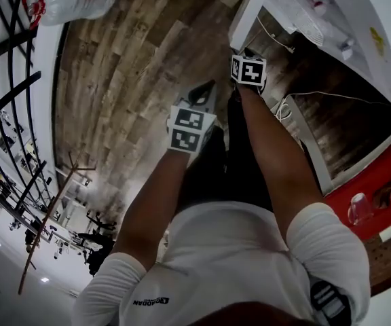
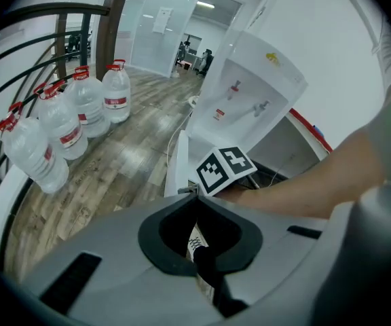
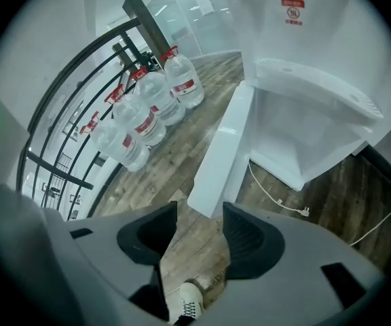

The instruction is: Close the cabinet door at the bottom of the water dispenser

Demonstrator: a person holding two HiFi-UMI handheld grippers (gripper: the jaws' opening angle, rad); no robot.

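The white water dispenser (image 2: 250, 90) stands ahead, and its bottom cabinet (image 3: 311, 138) is open and bare inside. The white cabinet door (image 3: 221, 156) is swung out towards me; it also shows in the head view (image 1: 247, 13). My right gripper (image 3: 199, 216) is open with nothing between its pads, and the door's free edge lies just beyond the gap, apart from it. In the head view the right gripper's marker cube (image 1: 248, 70) hangs near the door's lower corner. My left gripper (image 2: 197, 199) is shut on nothing, held back to the left of the right one.
Several large water bottles (image 2: 60, 124) stand along a black railing (image 3: 66, 175) on the left. A white power cord with a plug (image 3: 280, 202) lies on the wooden floor by the cabinet. A red-edged surface (image 1: 379, 175) runs along the right, and my shoe (image 3: 185, 304) is below.
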